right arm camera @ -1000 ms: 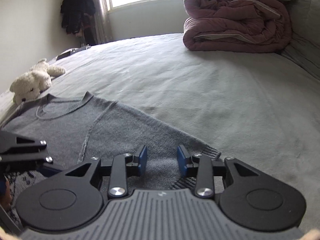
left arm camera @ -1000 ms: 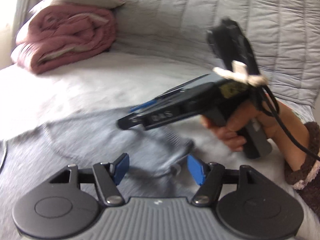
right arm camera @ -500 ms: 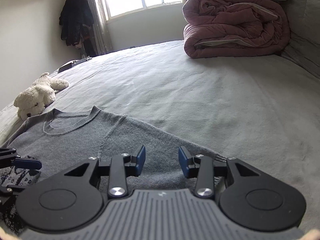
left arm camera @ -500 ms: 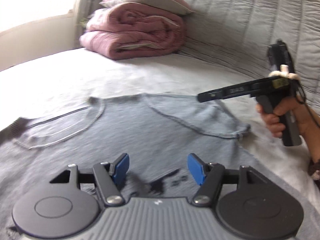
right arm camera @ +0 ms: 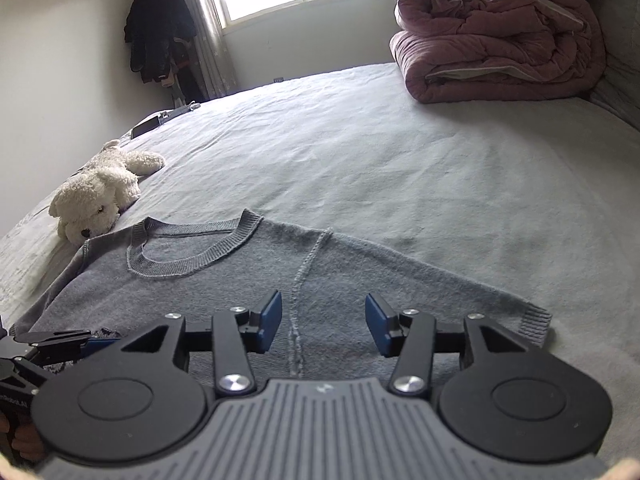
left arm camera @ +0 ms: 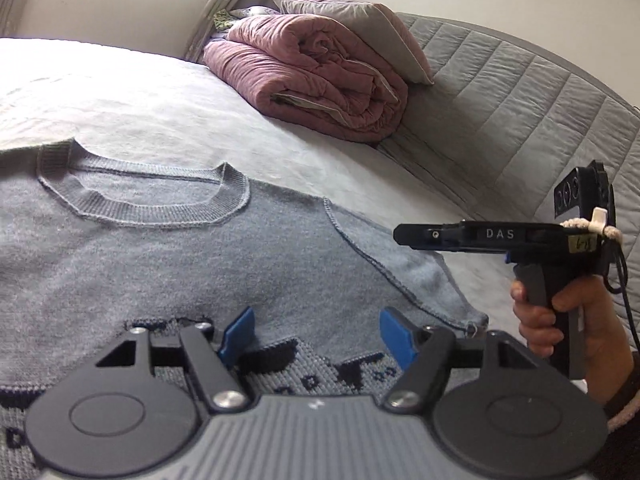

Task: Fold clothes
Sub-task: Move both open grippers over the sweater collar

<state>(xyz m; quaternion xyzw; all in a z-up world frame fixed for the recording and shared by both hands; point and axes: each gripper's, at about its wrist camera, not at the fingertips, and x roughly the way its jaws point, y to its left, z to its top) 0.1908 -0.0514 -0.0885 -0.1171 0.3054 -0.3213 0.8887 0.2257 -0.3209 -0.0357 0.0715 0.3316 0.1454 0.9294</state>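
Note:
A grey knit sweater point(left arm camera: 168, 264) point(right arm camera: 224, 288) lies flat on the bed, neck hole away from me, a dark pattern across its chest. My left gripper point(left arm camera: 316, 334) hovers over the chest pattern, its jaws opening with nothing between them. My right gripper point(right arm camera: 322, 324) hangs above the sleeve seam near the ribbed cuff point(right arm camera: 538, 318); its jaws are opening too and hold nothing. In the left wrist view a hand holds the right gripper point(left arm camera: 404, 236) above the sleeve. The left gripper's fingertips point(right arm camera: 96, 343) show at the lower left of the right wrist view.
A folded pink duvet point(left arm camera: 312, 80) point(right arm camera: 500, 36) with a pillow point(left arm camera: 360, 28) on top rests against the quilted grey headboard point(left arm camera: 520, 112). A white plush dog point(right arm camera: 100, 192) lies past the sweater's far shoulder. Dark clothes point(right arm camera: 160, 32) hang in the corner by the window.
The left wrist view swung and rolled level, bringing the collar and chest pattern into sight. My right gripper rose off the sleeve and its jaws spread wider; the left jaws widened slightly.

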